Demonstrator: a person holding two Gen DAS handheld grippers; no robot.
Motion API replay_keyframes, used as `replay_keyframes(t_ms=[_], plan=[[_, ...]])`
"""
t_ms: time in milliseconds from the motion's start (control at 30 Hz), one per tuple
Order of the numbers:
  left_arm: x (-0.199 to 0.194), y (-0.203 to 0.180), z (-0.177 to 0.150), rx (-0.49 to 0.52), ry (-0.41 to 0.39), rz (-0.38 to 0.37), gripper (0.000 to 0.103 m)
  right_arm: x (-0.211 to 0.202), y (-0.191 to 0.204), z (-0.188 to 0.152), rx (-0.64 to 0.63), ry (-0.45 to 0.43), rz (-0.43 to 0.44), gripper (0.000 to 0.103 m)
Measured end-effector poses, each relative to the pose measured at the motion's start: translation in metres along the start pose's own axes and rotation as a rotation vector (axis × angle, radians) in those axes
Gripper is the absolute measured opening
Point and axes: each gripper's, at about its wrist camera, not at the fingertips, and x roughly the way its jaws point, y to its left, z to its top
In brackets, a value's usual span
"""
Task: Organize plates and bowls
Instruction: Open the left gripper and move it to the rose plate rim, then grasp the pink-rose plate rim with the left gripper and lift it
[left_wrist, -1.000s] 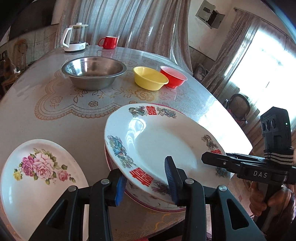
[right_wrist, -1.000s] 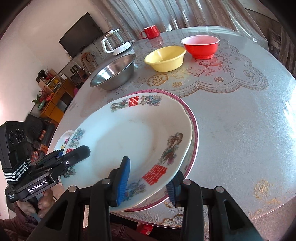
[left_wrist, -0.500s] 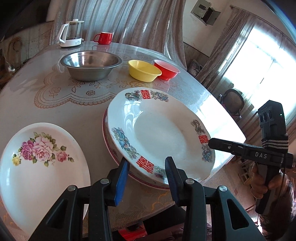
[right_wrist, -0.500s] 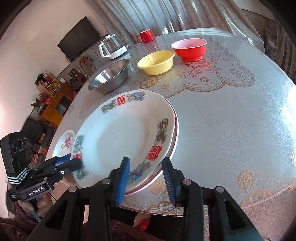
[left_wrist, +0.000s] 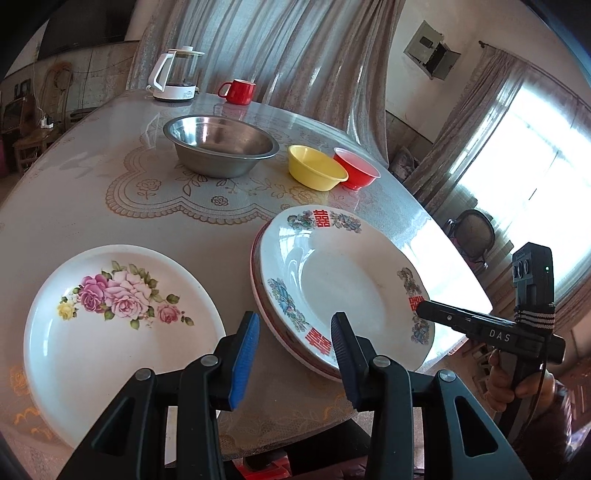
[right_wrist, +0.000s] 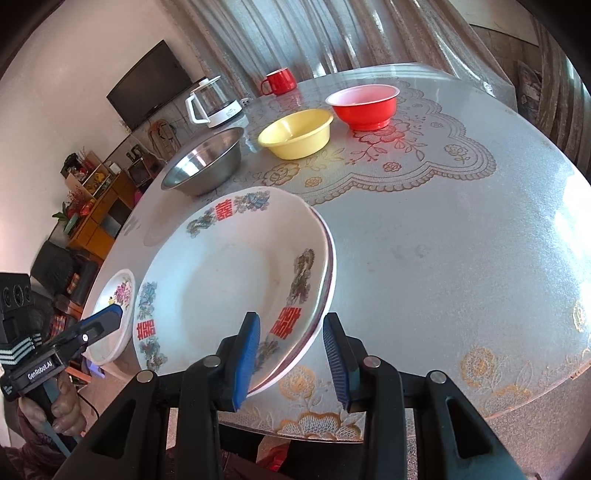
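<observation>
A round table (right_wrist: 461, 240) under a clear cover with a lace-patterned cloth is seen; curtains, a bright window and a wall television (far left) surround it. The stacked plates (left_wrist: 343, 280) lie at its near edge, a rose plate (left_wrist: 110, 325) beside. The left gripper (left_wrist: 291, 343) and right gripper (right_wrist: 290, 354) are held parted, gripping nothing.

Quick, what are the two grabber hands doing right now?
Left gripper: open, holding nothing.
Right gripper: open, holding nothing; the stacked plates sit just ahead of it.
</observation>
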Motion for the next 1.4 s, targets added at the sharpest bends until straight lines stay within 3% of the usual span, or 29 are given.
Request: replay_keyframes(t_ms=[467, 633, 767, 967, 1200, 1400], plan=[[-0.002, 0.005, -0.003, -0.018, -0.011, 0.009, 0.044, -0.011, -0.003, 0.005, 0.029, -0.062, -0.052, 0.036], [-0.007, 0.014, -0.003, -0.039, -0.024, 0.018, 0.044, -0.011, 0.012, 0.008, -0.009, -0.069, -0.017, 0.036], [-0.016, 0.026, -0.002, -0.068, -0.049, 0.041, 0.044, -0.009, 0.033, 0.010, -0.059, -0.067, 0.066, 0.036], [-0.039, 0.054, 0.001, -0.116, -0.107, 0.103, 0.044, 0.009, 0.088, 0.006, -0.198, 0.007, 0.229, 0.036], [-0.066, 0.096, -0.005, -0.216, -0.170, 0.184, 0.044, 0.042, 0.152, -0.010, -0.332, 0.163, 0.384, 0.036], [-0.074, 0.124, -0.023, -0.272, -0.164, 0.254, 0.043, 0.073, 0.183, -0.025, -0.400, 0.271, 0.393, 0.037]])
